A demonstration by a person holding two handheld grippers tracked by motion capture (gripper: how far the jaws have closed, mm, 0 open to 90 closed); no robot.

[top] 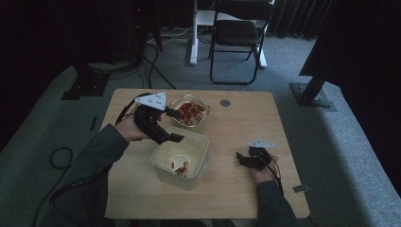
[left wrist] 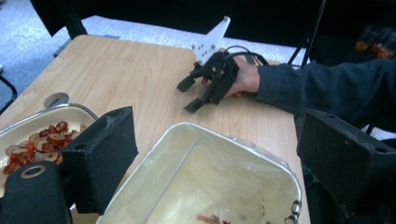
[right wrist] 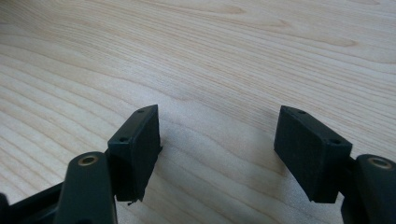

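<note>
The left gripper (top: 174,126) hung over the far left corner of the white square tub (top: 181,158), which stood on the wooden bench (top: 236,123) a little left of its middle and toward the near edge. Its jaws stood wide apart with nothing between them; one tip reached toward the steel bowl (top: 190,111) and the other sat over the tub's rim. In the left gripper view the two black pads framed the tub's open mouth from above, the left gripper (left wrist: 210,154) spread across it, the tub (left wrist: 187,186) directly below and slightly ahead.

A few red-brown slices (top: 179,166) lay at the bottom of the tub, near its near side, well below the spread jaws and not touched by them. The same slices (left wrist: 210,219) showed at the lower edge of the left gripper view.

The steel bowl stood just beyond the tub, almost touching its far rim, and held a heap of the same red-brown dried slices; in the left gripper view the bowl (left wrist: 28,128) sat to the left of the tub.

The right gripper (top: 243,160) rested on the bench well to the right of the tub, with the hand behind it. Its jaws were also wide and empty, pointing left toward the tub; the right gripper view showed the right gripper (right wrist: 217,147) with bare wood between its pads.
</note>
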